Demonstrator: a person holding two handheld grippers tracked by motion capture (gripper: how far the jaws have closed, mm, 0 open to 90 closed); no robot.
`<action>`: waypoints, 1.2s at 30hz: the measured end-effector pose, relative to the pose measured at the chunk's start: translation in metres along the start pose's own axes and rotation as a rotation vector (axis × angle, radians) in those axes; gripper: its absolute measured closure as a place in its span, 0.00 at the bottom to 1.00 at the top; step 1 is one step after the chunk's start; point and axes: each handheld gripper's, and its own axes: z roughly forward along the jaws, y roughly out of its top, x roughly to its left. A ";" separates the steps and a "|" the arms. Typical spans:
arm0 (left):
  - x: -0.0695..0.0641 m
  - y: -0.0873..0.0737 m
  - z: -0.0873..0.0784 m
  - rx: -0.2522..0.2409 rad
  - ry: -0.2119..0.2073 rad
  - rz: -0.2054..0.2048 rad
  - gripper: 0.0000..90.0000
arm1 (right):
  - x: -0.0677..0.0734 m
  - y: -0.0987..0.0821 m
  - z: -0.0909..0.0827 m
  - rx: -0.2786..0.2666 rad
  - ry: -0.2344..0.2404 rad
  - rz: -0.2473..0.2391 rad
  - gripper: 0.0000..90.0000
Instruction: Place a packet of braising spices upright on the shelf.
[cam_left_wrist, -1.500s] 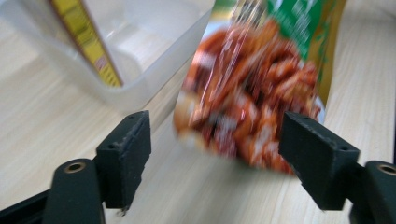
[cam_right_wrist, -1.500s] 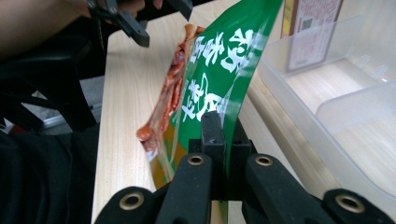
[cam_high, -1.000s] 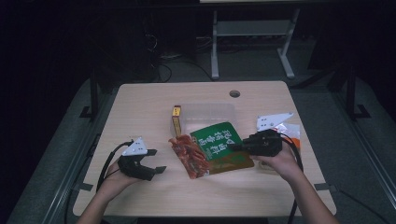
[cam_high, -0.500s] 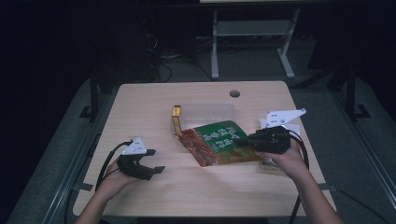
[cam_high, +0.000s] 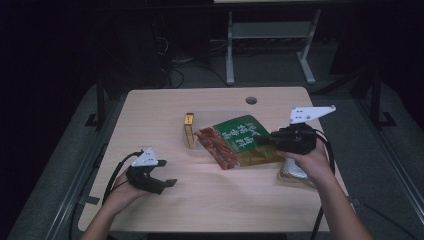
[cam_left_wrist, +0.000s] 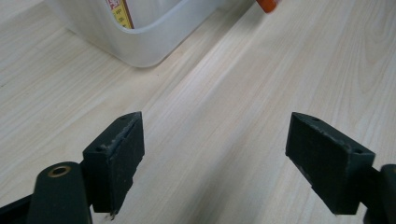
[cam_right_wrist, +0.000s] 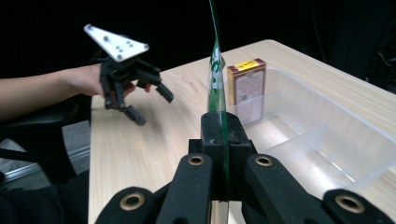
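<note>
Snack packet (cam_high: 240, 141), green and red, hangs pinched by its edge in the shut right tool (cam_high: 267, 140), stretching leftward over the clear plastic bin (cam_right_wrist: 327, 140). Left tool (cam_high: 159, 183) sits well apart, jaws just opening, empty.

Bare table (cam_left_wrist: 224, 140) lies between and ahead of the left gripper's (cam_high: 162, 184) fingers (cam_left_wrist: 116, 158); farther ahead the clear plastic bin's (cam_left_wrist: 154, 44) corner blocks the way. Below the right gripper's (cam_high: 265, 140) fingers (cam_right_wrist: 217, 135), the snack packet (cam_high: 240, 142) overhangs that bin, where a small box (cam_right_wrist: 246, 84) stands.
</note>
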 end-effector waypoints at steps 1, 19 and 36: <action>0.000 0.000 0.000 0.010 -0.001 0.003 0.20 | 0.000 0.003 0.000 0.005 -0.005 0.010 1.00; -0.001 0.000 0.002 0.020 -0.007 0.005 0.18 | -0.012 0.060 0.008 0.009 -0.113 0.032 1.00; -0.001 -0.002 0.004 0.041 -0.014 0.011 0.17 | -0.029 0.081 0.041 0.078 -0.222 0.095 1.00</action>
